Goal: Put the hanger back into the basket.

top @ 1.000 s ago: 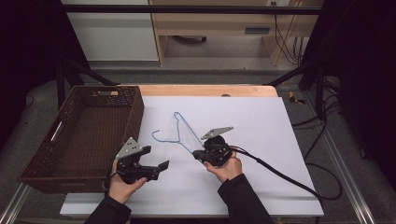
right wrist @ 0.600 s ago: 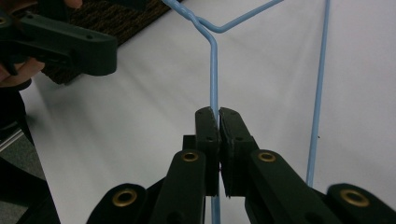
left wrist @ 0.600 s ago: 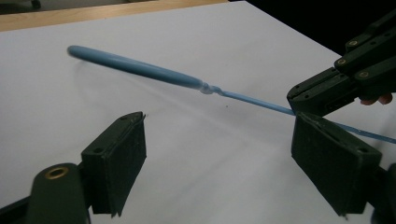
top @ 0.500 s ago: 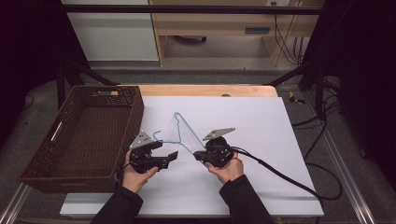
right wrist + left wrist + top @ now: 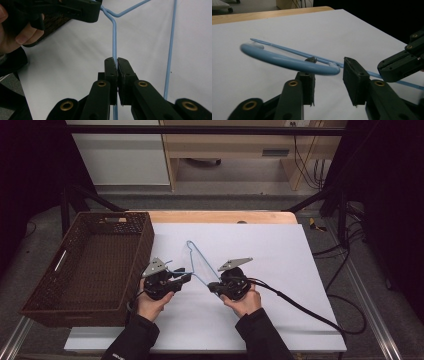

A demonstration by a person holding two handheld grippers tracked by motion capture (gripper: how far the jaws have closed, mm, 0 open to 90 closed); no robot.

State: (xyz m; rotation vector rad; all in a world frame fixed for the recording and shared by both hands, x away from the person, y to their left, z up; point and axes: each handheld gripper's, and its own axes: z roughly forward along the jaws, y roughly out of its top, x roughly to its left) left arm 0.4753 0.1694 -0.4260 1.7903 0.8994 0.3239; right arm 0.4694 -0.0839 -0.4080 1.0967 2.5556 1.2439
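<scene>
On the white table [image 5: 300, 270], beside the basket [image 5: 90, 265]: blue hanger [image 5: 197, 262] pinched in the right gripper [image 5: 117, 61]; left gripper [image 5: 327, 75], jaws just closing around the hook, not yet touching; next, clamp, lift together.

I can read no text, label, brand, number or sign anywhere in these pictures.
</scene>
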